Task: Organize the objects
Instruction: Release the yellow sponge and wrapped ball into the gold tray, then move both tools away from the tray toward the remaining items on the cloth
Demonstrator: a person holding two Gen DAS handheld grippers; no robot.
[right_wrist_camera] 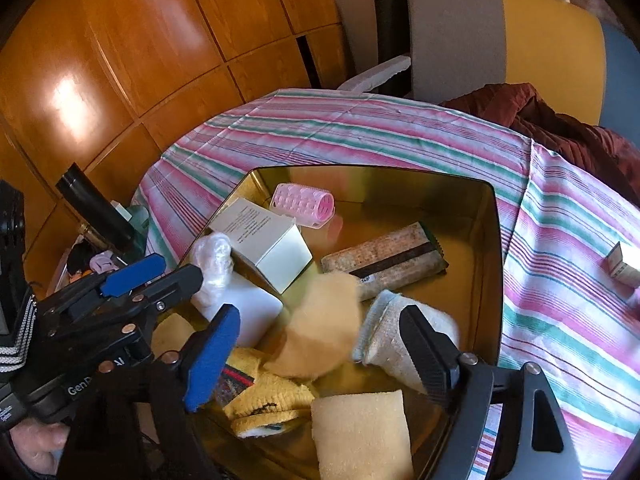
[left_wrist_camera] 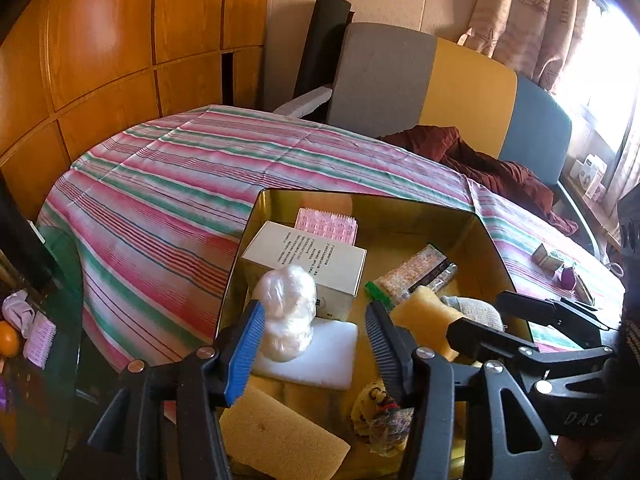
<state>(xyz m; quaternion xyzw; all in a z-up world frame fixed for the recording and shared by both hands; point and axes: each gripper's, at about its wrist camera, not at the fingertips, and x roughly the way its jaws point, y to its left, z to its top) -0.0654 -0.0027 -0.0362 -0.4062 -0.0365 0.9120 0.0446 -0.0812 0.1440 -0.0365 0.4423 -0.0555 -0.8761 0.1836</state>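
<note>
Setting: gold tin box (left_wrist_camera: 486, 240) on a table under a pink, green and white striped cloth (left_wrist_camera: 168, 184); wooden panels behind; a grey, yellow and blue chair back (left_wrist_camera: 436, 80) past the far edge; dark red fabric (left_wrist_camera: 492, 168) on the seat
Left gripper (left_wrist_camera: 316, 336): over the near-left part of the box; jaws parted; white crinkled plastic bundle (left_wrist_camera: 288, 312) lies between the pads, against the blue pad; far pad clear of it, so not squeezed
Right gripper (right_wrist_camera: 320, 344): over the near-right part of the box; jaws spread wide; nothing pressed between the pads
Yellow sponge piece (right_wrist_camera: 320, 328): blurred, between the right gripper's fingers, touching neither pad; above the box contents; whether resting or in the air cannot be told
Box, far left: cream carton (left_wrist_camera: 308, 264) with printed text; pink hair roller (right_wrist_camera: 304, 202) behind it near the far wall
Box, right: long speckled packet (right_wrist_camera: 384, 260) with a dark stripe, lying flat; grey-white scrub cloth (right_wrist_camera: 384, 336) just in front of it
Box, near left: white foam block (left_wrist_camera: 320, 356) under the plastic bundle
Box, near edge: flat yellow sponge (right_wrist_camera: 360, 436); yellow knitted cloth (right_wrist_camera: 268, 396) just left of it
Outside the box: small carton (right_wrist_camera: 622, 264) on the cloth at right; orange fruit (left_wrist_camera: 8, 342) and a pink comb-like item (left_wrist_camera: 40, 336) off the table's left side
</note>
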